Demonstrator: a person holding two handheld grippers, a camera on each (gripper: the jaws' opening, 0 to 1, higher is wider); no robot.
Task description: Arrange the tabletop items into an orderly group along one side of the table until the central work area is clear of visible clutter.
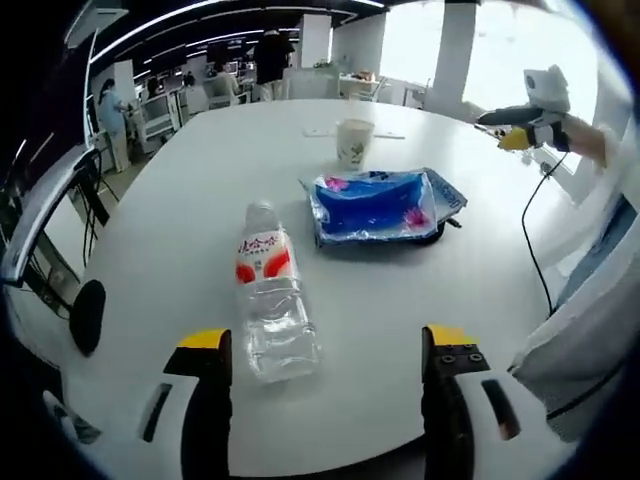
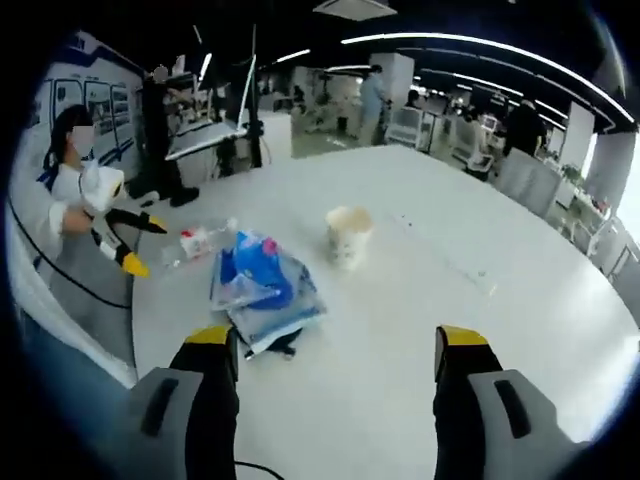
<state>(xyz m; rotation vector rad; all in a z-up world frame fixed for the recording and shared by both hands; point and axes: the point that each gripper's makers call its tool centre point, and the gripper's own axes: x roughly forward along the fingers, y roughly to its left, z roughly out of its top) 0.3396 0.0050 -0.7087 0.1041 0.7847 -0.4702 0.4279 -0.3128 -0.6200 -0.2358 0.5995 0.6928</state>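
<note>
Water bottle lies on its side on the white table, just before the blue packet — paper cup beyond it. Left gripper and right gripper — both released, holding nothing.

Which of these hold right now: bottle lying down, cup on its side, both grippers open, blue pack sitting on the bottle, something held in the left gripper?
1. The water bottle lies on its side on the white table. True.
2. The paper cup is tipped over. False: it stands upright beyond the blue pack.
3. The left gripper and right gripper are both open. True.
4. The blue pack rests on top of the bottle. False: they lie apart, side by side.
5. The left gripper holds the bottle. False: it holds nothing; the bottle's base lies just ahead of its jaws.
</note>
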